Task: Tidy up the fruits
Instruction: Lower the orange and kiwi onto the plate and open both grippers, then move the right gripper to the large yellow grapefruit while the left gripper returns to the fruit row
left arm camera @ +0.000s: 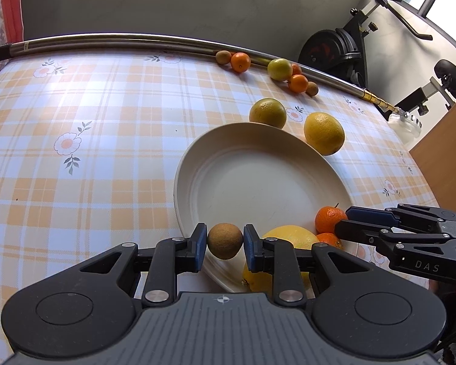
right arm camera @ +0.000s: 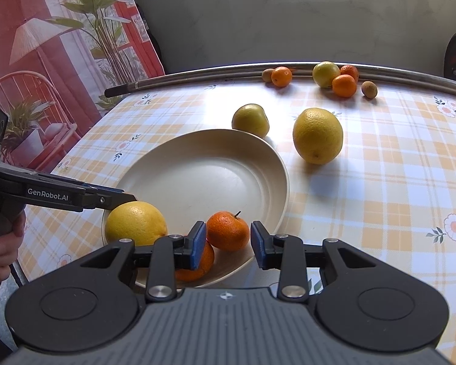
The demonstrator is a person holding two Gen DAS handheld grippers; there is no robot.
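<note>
Left gripper (left arm camera: 225, 241), bottom centre of its own view, is clamped on a small brown kiwi (left arm camera: 225, 241); both blue pads press its sides and the kiwi hangs over the near rim of the cream plate (left arm camera: 258, 182). Right gripper (right arm camera: 228, 240) sits bottom centre of the right wrist view, jaws parted around a mandarin (right arm camera: 228, 231) that lies on the plate; there is a visible gap at the right pad, and whether the left pad touches the fruit I cannot tell. A second mandarin (right arm camera: 197, 266) is tucked under the left finger, also on the plate. A large yellow citrus (right arm camera: 136, 223) rests on the plate's lower left rim, just under the left gripper's fingertips.

Beyond the plate, on the checked tablecloth (right arm camera: 380, 182): a yellow-green fruit (right arm camera: 250, 120) touching the far rim and a big yellow citrus (right arm camera: 317, 135) to its right, apart from the plate. Upper right of the frame, along the metal pole (right arm camera: 197, 74), a loose cluster: two kiwis, three mandarins and a greenish citrus (right arm camera: 326, 74). A person's hand (right arm camera: 3, 249) holds the left gripper's handle at the left edge.
</note>
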